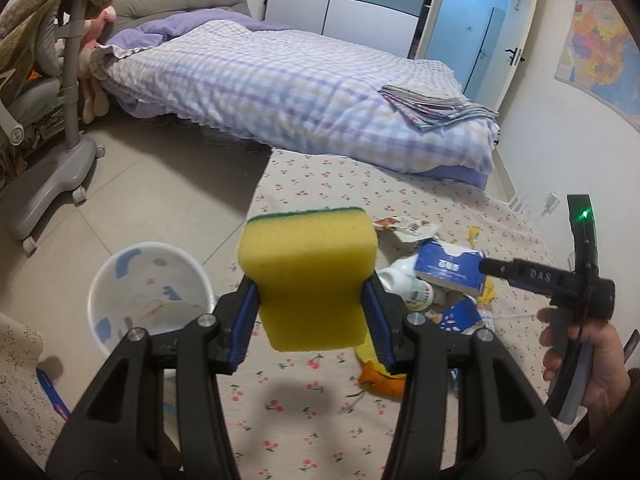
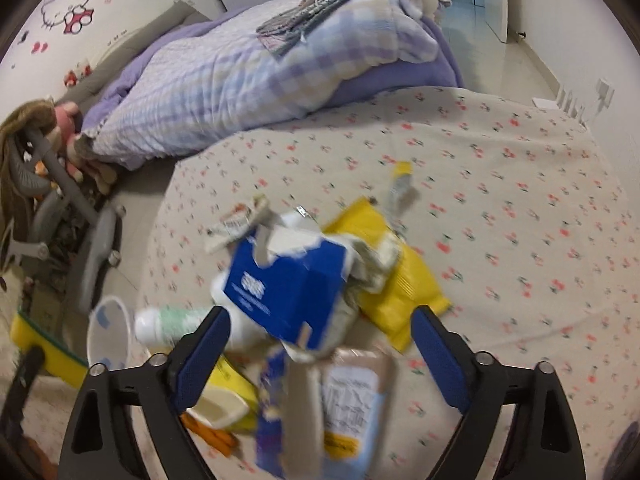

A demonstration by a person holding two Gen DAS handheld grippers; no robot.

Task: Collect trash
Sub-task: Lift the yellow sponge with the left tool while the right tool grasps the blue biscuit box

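Observation:
My left gripper (image 1: 310, 322) is shut on a yellow sponge (image 1: 308, 276) with a green scouring side, held above the cherry-print tablecloth (image 1: 320, 184). A pile of trash lies on the cloth to its right: a blue carton (image 1: 448, 266), a white bottle (image 1: 412, 284), a torn wrapper (image 1: 404, 226) and orange-yellow packaging (image 1: 380, 376). My right gripper (image 2: 320, 356) is open and empty over the pile, jaws either side of the blue carton (image 2: 280, 288), above a yellow packet (image 2: 404, 292) and a white bottle (image 2: 172, 324). A white bin (image 1: 148, 300) stands on the floor left of the table.
A bed with a checked quilt (image 1: 300, 92) and folded cloths (image 1: 436, 106) stands beyond the table. A grey wheeled chair base (image 1: 60, 172) is on the tiled floor at left. The bin also shows in the right wrist view (image 2: 106, 332). A door (image 1: 480, 32) is at back right.

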